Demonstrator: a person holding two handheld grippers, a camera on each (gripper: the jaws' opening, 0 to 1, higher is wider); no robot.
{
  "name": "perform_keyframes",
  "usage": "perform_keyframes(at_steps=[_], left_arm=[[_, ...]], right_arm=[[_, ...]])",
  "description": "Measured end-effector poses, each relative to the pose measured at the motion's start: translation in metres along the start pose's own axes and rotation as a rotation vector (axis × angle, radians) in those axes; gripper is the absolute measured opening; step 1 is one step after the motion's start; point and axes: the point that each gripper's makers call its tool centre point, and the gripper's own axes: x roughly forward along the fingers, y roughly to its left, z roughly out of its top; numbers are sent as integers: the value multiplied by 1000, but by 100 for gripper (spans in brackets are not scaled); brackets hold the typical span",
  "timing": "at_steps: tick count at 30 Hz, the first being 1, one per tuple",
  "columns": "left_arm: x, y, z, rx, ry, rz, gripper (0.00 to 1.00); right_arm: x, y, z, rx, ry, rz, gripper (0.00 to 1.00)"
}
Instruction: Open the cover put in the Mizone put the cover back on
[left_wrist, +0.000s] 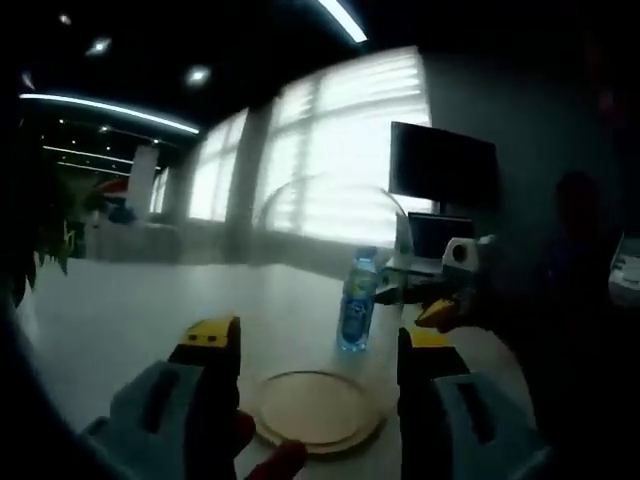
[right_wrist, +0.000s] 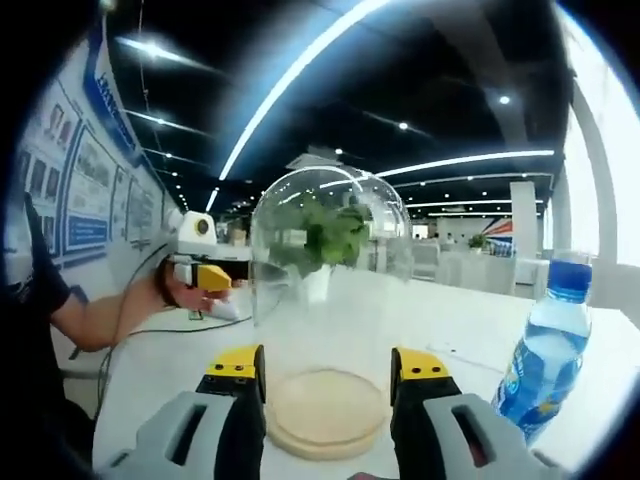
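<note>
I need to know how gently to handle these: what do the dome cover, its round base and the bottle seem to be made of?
Dome cover: clear and glossy, with ceiling lights reflected on it, so glass or acrylic; I cannot tell which. Round base: pale, matte tan, probably wood. Bottle: thin clear blue-tinted plastic with a blue cap.

Bottle label (left_wrist: 354, 318): blue and white, print too blurred to read.
Wall posters (right_wrist: 82, 195): rows of panels and lines, too small to make out.
Readable text: none.

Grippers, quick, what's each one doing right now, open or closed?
Left gripper: open, holding nothing, wooden base between its jaws.
Right gripper: open, holding nothing, glass dome ahead.
</note>
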Motion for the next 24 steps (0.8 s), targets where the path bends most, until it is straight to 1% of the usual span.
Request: perform_keyframes(at_steps=[4,7,8,12,15,16,19,23,24], left_arm=[[6,1,3,21,8,-16,57],[10,0,1,41,41,-44,57],[11,-1,2,44,43,-52,58],[15,3,7,21,38,-78,58],[19,5,9,25,45,-101,57],[20,4,8,29,55,-121,57],[24,5,9,39,62,-145,58],[28,4,7,19,72,-187,57],[29,4,6,17,73,-189,57]], right_arm=[[6,-1,5,10,-7,23,45],[9,-3,6,10,3,36,46],[10,-4,6,10,7,40,46],[14,-8,6,11,17,73,50],[19,-11,7,4,26,95,51],[20,-11,8,-2,24,109,52],[25,-9,10,6,23,146,55],[30,-8,9,-2,20,184,58],[31,-9,9,-1,19,196,59]])
